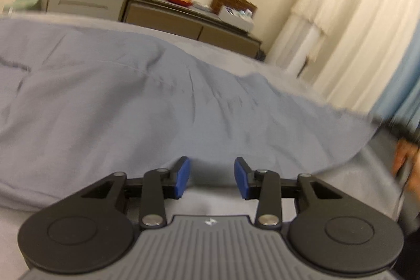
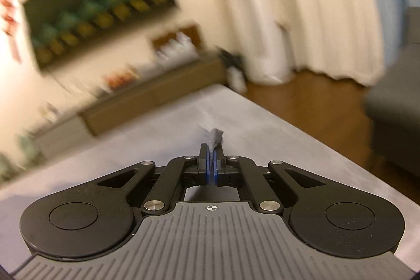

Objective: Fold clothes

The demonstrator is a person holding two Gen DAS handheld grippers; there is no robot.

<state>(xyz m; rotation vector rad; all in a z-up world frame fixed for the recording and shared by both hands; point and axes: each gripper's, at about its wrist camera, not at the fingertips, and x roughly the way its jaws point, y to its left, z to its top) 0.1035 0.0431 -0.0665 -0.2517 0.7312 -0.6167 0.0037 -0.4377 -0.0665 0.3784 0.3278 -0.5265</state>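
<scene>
A blue-grey garment (image 1: pixel 126 101) lies spread and wrinkled over the grey table (image 1: pixel 210 204) in the left wrist view. Its right edge is lifted off the table towards the far right. My left gripper (image 1: pixel 212 176) is open and empty, its blue pads (image 1: pixel 182 176) just at the garment's near edge. In the right wrist view my right gripper (image 2: pixel 212 148) is shut on a small tuft of the garment (image 2: pixel 216 135), held above the grey table (image 2: pixel 262 138). The rest of the cloth is hidden from that view.
A long low sideboard (image 1: pixel 162 17) with dishes and boxes stands behind the table. White curtains (image 1: pixel 354 30) hang at the right. A wooden floor (image 2: pixel 302 99) and a grey sofa (image 2: pixel 393 96) lie beyond the table's right edge. A hand (image 1: pixel 405 164) shows at the far right.
</scene>
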